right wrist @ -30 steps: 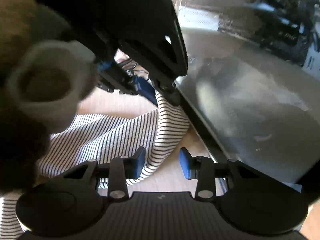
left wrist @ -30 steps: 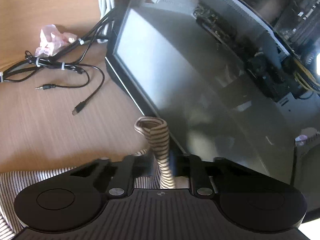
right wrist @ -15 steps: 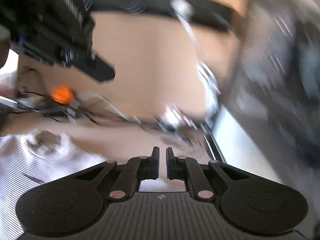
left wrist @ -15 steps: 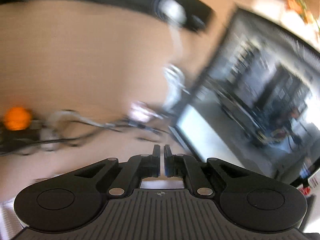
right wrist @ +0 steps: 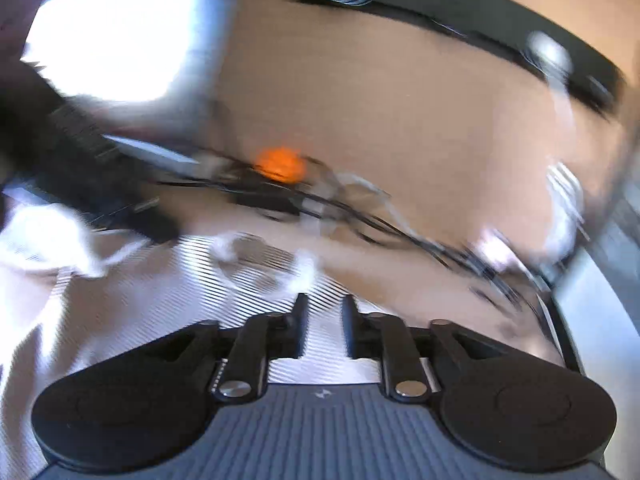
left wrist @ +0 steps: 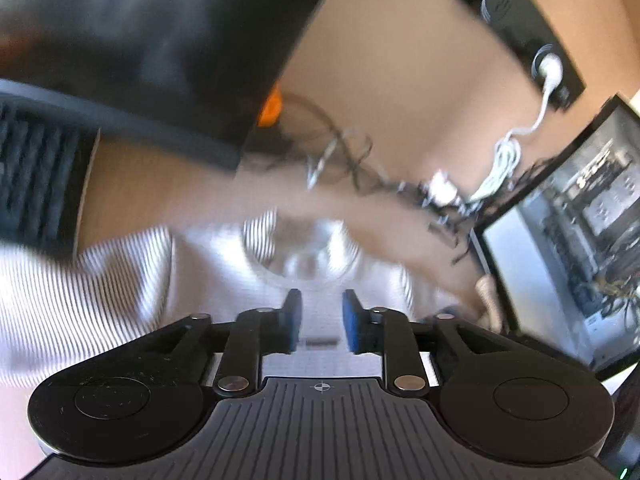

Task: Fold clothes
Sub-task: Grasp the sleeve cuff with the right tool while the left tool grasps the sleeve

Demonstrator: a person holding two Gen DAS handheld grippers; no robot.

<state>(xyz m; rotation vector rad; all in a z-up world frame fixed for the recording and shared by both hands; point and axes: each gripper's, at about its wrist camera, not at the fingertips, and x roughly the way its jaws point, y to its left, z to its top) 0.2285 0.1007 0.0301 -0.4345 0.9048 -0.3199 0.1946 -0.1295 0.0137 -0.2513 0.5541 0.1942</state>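
A white shirt with thin dark stripes (left wrist: 120, 292) lies spread on the wooden desk, its neckline (left wrist: 304, 256) just ahead of my left gripper (left wrist: 322, 314). The left jaws are opening, blue pads (left wrist: 294, 316) apart, and nothing is between them; cloth shows below the gap. In the right wrist view the same shirt (right wrist: 160, 300) fills the lower left. My right gripper (right wrist: 324, 318) hovers over its edge, jaws opening, with nothing gripped. Both views are blurred by motion.
A monitor (left wrist: 560, 260) stands at the right, close to the shirt. Tangled black cables (left wrist: 348, 160) and an orange object (right wrist: 280, 164) lie behind the shirt. A black power strip (left wrist: 520, 20) with a white cord (left wrist: 508, 152) runs along the back. A dark keyboard-like shape (left wrist: 32, 184) sits left.
The left gripper let go of the striped fold it held by the monitor. Both grippers swung left over the shirt, were shut and empty half a second ago, and now stand parted.
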